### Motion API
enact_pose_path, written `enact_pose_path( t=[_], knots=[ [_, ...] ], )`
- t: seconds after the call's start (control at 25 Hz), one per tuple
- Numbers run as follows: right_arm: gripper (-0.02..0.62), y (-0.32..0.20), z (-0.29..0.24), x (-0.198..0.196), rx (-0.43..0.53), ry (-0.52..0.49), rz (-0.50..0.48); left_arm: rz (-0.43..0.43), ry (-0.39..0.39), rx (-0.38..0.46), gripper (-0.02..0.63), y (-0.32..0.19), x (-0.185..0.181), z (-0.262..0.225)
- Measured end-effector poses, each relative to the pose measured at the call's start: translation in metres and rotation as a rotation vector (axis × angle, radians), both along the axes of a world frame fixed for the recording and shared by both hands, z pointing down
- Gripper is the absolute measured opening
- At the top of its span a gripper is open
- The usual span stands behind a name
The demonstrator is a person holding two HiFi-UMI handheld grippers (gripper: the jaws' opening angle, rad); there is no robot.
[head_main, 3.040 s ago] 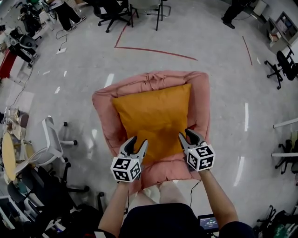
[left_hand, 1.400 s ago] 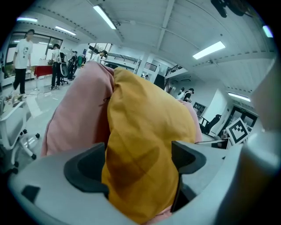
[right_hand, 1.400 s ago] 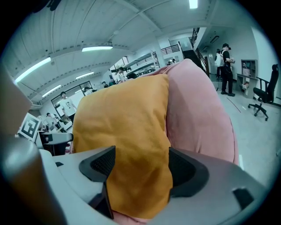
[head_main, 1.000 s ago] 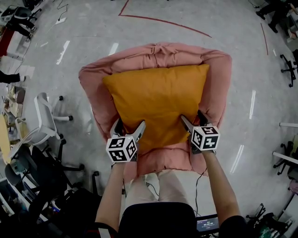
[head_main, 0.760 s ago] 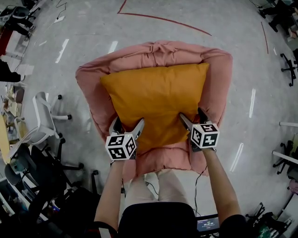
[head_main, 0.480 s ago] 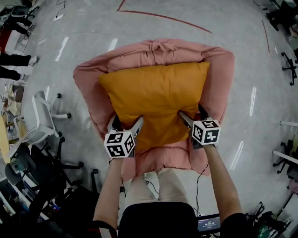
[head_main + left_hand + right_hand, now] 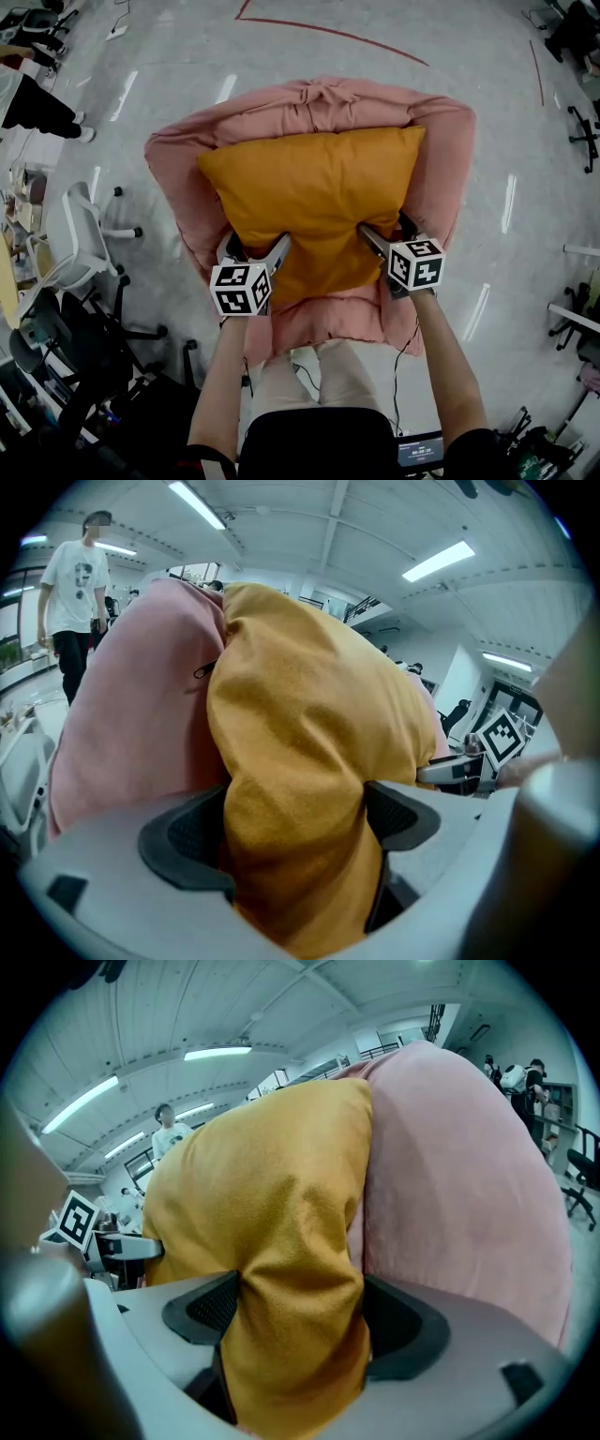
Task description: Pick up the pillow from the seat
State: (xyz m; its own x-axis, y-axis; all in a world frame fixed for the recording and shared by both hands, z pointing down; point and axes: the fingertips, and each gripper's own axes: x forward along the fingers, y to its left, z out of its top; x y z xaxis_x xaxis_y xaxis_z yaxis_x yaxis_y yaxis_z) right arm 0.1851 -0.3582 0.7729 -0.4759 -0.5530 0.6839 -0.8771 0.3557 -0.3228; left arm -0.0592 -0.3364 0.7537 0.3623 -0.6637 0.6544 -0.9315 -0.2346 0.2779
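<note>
Down in the head view, your left gripper (image 7: 257,242) and right gripper (image 7: 382,224) straddle the near corners of the orange pillow (image 7: 309,192), which lies on the pink seat (image 7: 178,178). Left gripper view: jaws spread, pillow bulging between. Right gripper view: jaws have just been opening, now wide, fabric filling the gap.

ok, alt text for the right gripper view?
The right gripper, its jaws just opened wide, straddles a corner of the orange pillow, whose fabric fills the gap between the pads. The pink seat rises right beside the pillow.
</note>
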Motion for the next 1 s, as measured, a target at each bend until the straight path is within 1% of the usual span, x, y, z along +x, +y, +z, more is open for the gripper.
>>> enact_pose_path(
  t=[0.12, 0.24, 0.4, 0.52, 0.76, 0.88, 1.0],
  knots=[
    [0.422, 0.000, 0.000, -0.001, 0.000, -0.005, -0.009, 0.016, 0.016, -0.008, 0.466, -0.002, 0.003, 0.001],
    [0.414, -0.001, 0.000, -0.004, -0.007, -0.008, -0.012, 0.038, 0.014, -0.015, 0.454, -0.004, 0.006, 0.002],
    [0.340, 0.002, 0.001, -0.010, -0.040, -0.006, -0.016, 0.051, -0.009, -0.023, 0.415, -0.005, 0.008, 0.004],
    [0.306, 0.004, 0.001, -0.013, -0.039, -0.004, -0.024, 0.048, -0.018, -0.033, 0.391, -0.004, 0.008, 0.005],
    [0.228, 0.008, 0.000, -0.018, -0.030, 0.001, -0.029, 0.058, -0.007, -0.057, 0.345, -0.002, 0.013, 0.004],
    [0.184, 0.010, 0.000, -0.021, -0.029, 0.008, -0.035, 0.062, -0.011, -0.065, 0.309, 0.000, 0.017, 0.005],
    [0.161, 0.011, 0.001, -0.023, -0.030, 0.014, -0.052, 0.062, -0.010, -0.072, 0.278, 0.000, 0.019, 0.005]
  ],
)
